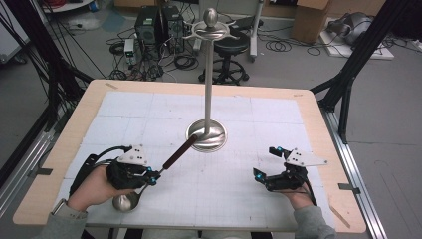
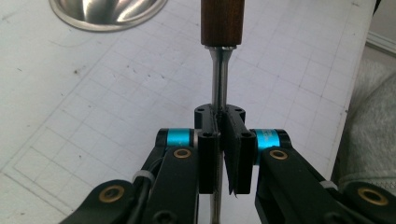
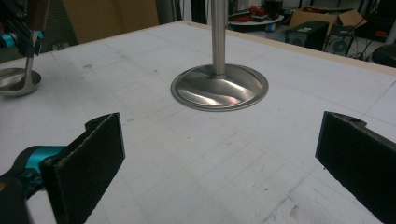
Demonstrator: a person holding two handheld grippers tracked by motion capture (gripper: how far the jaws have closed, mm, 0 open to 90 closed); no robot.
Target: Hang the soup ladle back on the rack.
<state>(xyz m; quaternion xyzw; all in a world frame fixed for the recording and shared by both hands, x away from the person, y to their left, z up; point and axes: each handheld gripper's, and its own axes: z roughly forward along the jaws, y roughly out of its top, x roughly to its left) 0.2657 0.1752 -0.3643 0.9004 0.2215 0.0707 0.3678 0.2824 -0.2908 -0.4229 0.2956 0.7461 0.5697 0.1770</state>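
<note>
My left gripper (image 2: 219, 126) view cuts the ladle's wooden handle (image 2: 223, 21) at the top edge, bowl out of frame, stand base (image 2: 105, 11) half cropped.

Grey floor (image 1: 388, 124), black stool (image 1: 230, 47) (cables nearby), boxes (image 1: 311, 17)

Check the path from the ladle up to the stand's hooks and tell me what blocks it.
Nothing visible blocks it. The left claw grips the ladle by its metal shaft, its wooden handle pointing toward the stand. The mat between them is bare, and the right claw sits open, off to the side.
</note>
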